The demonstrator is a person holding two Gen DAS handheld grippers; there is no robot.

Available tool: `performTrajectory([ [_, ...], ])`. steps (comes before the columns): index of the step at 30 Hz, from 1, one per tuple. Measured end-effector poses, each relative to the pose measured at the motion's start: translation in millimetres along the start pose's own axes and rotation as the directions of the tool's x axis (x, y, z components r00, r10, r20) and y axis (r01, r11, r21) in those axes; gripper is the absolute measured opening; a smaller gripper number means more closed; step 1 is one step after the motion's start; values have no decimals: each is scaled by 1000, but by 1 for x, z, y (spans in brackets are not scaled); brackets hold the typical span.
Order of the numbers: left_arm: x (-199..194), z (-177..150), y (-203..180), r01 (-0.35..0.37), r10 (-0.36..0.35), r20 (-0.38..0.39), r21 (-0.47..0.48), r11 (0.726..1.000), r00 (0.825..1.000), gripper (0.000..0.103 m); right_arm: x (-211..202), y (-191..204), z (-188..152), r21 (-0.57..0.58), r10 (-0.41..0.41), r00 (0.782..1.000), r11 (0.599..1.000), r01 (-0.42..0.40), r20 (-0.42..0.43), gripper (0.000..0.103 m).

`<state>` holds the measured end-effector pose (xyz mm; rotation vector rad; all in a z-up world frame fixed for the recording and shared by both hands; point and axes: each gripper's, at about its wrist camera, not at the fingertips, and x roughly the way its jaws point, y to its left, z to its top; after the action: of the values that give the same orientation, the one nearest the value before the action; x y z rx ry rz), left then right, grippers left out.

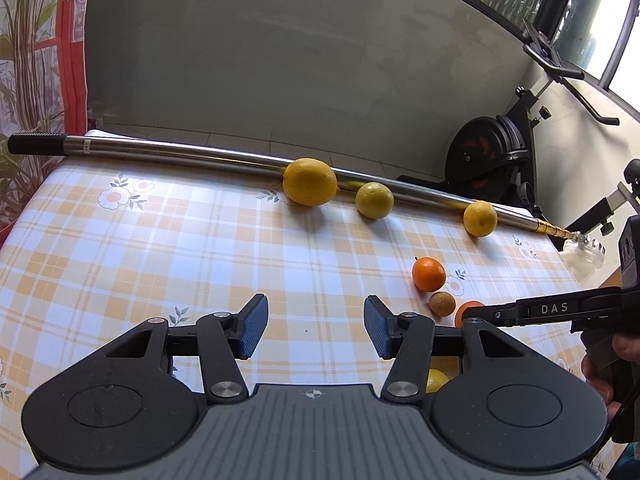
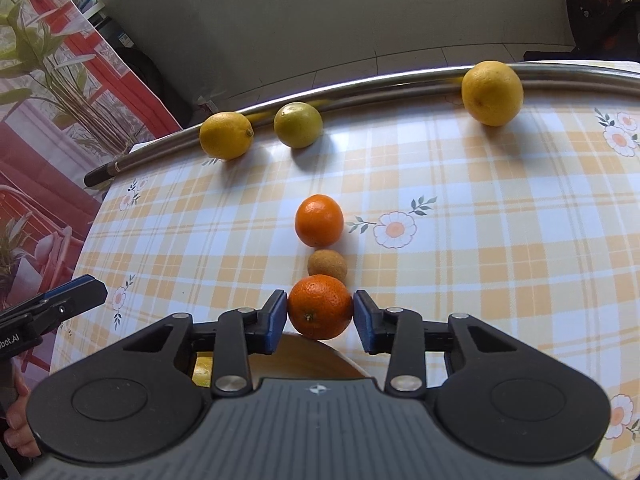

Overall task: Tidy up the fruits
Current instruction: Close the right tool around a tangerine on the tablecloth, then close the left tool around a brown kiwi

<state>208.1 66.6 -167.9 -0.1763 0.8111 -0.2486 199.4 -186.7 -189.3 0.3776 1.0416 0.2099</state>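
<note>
Right gripper (image 2: 320,314) pads clamp near orange (image 2: 320,306) at its widest, just before brown fruit (image 2: 327,265); firm, light, rolls easily. Left gripper (image 1: 316,326) open, empty.

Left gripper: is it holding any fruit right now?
No, the left gripper has its jaws wide apart over bare tablecloth, with nothing between the pads.
</note>
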Motion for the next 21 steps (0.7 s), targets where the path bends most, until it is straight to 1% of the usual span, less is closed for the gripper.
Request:
performTrajectory([
  [2, 5, 0, -8, 11, -11, -10, 15, 1000, 1000, 56, -6, -9, -5, 16, -6, 1000, 1000, 6, 13, 39],
  [6, 18, 3, -25, 43, -42, -33, 31, 999, 999, 55, -14, -34, -13, 84, 0, 999, 996, -3, 36, 39],
  [10, 37, 8, -47, 80, -78, -69, 32, 996, 995, 55, -23, -50, -19, 89, -3, 998, 996, -3, 62, 39],
  [15, 69, 16, -73, 128, -126, -142, 5, 992, 982, 54, -37, -64, -25, 52, 3, 996, 999, -7, 93, 39],
  [18, 89, 21, -86, 141, -147, -177, -46, 989, 973, 52, -46, -74, -26, 51, 11, 993, 999, -17, 115, 39],
  [21, 108, 22, -100, 150, -162, -215, -71, 986, 963, 50, -51, -85, -27, 64, 26, 990, 997, -35, 136, 39],
])
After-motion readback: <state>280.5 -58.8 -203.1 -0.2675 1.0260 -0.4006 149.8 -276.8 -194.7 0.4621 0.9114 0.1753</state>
